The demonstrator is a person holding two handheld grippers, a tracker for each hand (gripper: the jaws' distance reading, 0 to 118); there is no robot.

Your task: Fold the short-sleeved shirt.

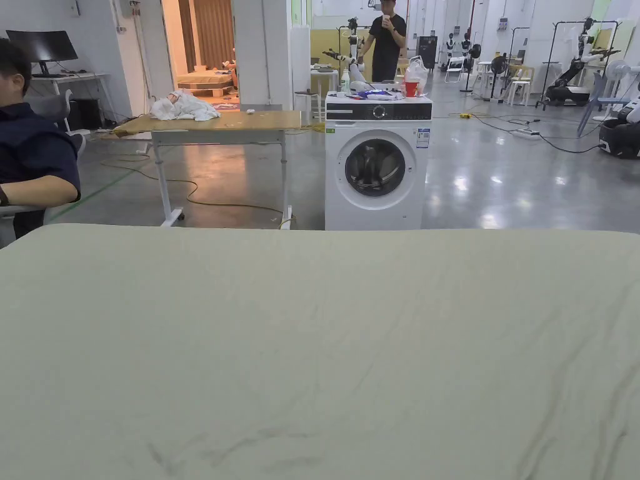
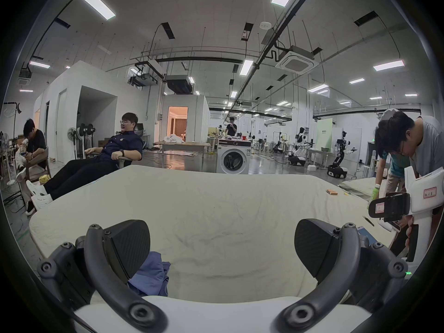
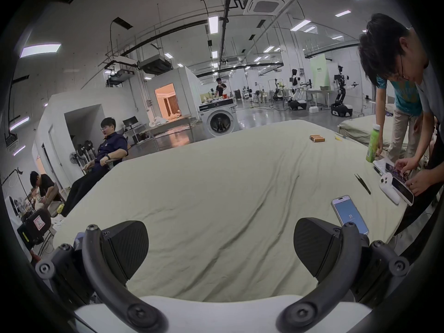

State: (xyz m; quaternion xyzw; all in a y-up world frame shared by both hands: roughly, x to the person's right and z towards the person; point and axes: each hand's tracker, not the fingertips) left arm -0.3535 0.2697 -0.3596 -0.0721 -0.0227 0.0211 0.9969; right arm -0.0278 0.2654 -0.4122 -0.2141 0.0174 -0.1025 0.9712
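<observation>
So, L to R: left gripper [image 2: 222, 249] jaws wide apart, empty, w/ the blue shirt [image 2: 150, 275] bunched on the bed [image 2: 216, 206] just by its left jaw; right gripper [image 3: 221, 249] also wide, empty; risk: phone [image 3: 349, 214] near its right jaw gets swept off.

Bed [image 1: 312, 350] before me; washing machine [image 1: 377, 164] behind it; phone [image 3: 349, 214] on bed, right; crumpled shirt [image 2: 151, 277] on bed, beside my left tongs [image 2: 222, 249].
</observation>
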